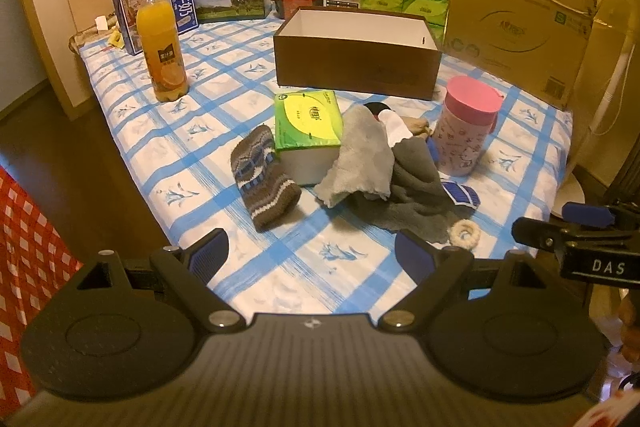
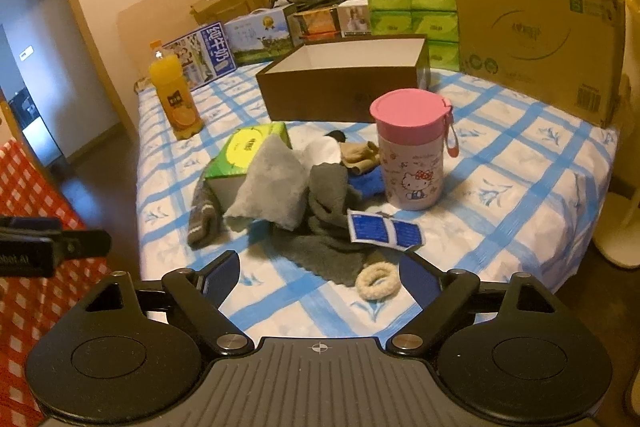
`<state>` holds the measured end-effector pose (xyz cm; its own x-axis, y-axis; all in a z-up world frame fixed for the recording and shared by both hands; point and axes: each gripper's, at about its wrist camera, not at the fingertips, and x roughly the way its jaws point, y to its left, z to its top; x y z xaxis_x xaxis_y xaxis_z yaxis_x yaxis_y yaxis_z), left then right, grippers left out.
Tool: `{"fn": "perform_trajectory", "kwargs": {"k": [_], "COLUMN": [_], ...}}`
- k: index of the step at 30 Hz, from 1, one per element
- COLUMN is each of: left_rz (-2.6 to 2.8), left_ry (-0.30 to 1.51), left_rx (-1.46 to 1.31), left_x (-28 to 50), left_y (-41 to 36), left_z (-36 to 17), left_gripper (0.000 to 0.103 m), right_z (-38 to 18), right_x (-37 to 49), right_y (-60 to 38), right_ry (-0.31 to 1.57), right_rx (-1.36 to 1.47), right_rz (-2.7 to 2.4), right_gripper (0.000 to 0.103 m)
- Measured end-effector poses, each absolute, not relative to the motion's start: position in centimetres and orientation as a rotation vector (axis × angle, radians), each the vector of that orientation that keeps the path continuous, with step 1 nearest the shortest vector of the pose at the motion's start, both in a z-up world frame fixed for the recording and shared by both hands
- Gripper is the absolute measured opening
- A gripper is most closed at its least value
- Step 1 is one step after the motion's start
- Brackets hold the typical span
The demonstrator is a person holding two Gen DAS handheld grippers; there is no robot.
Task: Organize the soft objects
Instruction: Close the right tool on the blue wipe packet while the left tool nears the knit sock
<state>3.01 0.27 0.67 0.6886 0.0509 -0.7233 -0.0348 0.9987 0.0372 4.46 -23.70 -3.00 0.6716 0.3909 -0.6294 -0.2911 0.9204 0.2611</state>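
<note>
Both the left gripper [image 1: 310,254] and right gripper [image 2: 320,273] hung with jaws wide and empty near the bed's front edge. The cloths [image 2: 280,183] lay heaped mid-bed against the cup [image 2: 412,151]; a careless tug might have toppled it.

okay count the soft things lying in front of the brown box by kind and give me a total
Knit hat: 1
Grey cloths, light and dark: 2
Cream hair tie: 1
Tan sock or similar: 1
Blue fabric piece: 1
Total: 6, though the pile may hide more.
</note>
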Motion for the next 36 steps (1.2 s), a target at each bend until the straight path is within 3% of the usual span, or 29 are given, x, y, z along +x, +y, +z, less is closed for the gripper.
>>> {"fn": "perform_trajectory", "kwargs": {"k": [8, 33, 36], "left_rz": [0.056, 0.133, 0.135], "left_ry": [0.833, 0.945, 0.948], "left_rx": [0.031, -0.032, -0.030], "left_x": [5.7, 13.6, 13.9], "left_y": [1.0, 5.0, 5.2], "left_z": [-1.3, -8.6, -9.0], "left_gripper": [0.089, 0.086, 0.085], "right_z": [-4.9, -16.6, -17.4], "right_x": [6.1, 14.2, 14.7], "right_y": [-24.1, -20.2, -20.1], "right_ry": [0.687, 0.694, 0.681], "right_rx": [0.076, -0.400, -0.427], "right_rz": [0.396, 0.391, 0.390], "right_gripper": [0.084, 0.053, 0.044]}}
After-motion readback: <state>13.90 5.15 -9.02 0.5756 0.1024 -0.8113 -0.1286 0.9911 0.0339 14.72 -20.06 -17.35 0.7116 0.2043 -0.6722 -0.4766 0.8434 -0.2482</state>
